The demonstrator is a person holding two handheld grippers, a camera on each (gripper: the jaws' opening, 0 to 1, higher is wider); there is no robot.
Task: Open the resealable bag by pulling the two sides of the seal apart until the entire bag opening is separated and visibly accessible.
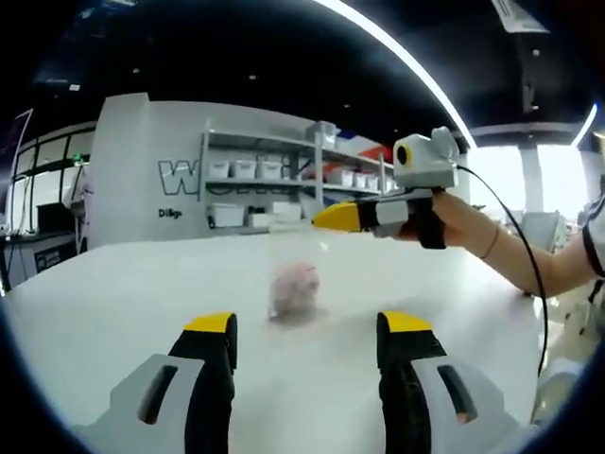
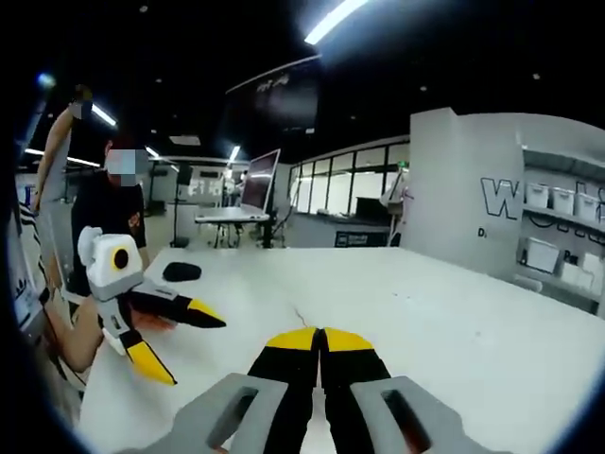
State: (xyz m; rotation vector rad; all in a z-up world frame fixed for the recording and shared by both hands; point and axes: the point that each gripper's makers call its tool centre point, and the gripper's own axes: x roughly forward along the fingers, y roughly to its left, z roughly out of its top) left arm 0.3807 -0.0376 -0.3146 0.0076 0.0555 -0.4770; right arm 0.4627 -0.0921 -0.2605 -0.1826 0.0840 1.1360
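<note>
Resealable bag (image 1: 294, 288): one, on the table
White table (image 1: 123, 312): one
Grippers: two, left gripper (image 1: 307, 336) and right gripper (image 2: 319, 339)
Shelf unit (image 1: 284, 184): one
Black object (image 2: 181, 271): one

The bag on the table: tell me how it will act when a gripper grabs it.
The bag looks clear and soft, slumped round something pink, so it is probably floppy and will sag when lifted. It seems small and probably light, so on the smooth white table it may slide when nudged. The picture is blurred, so the seal cannot be judged.
</note>
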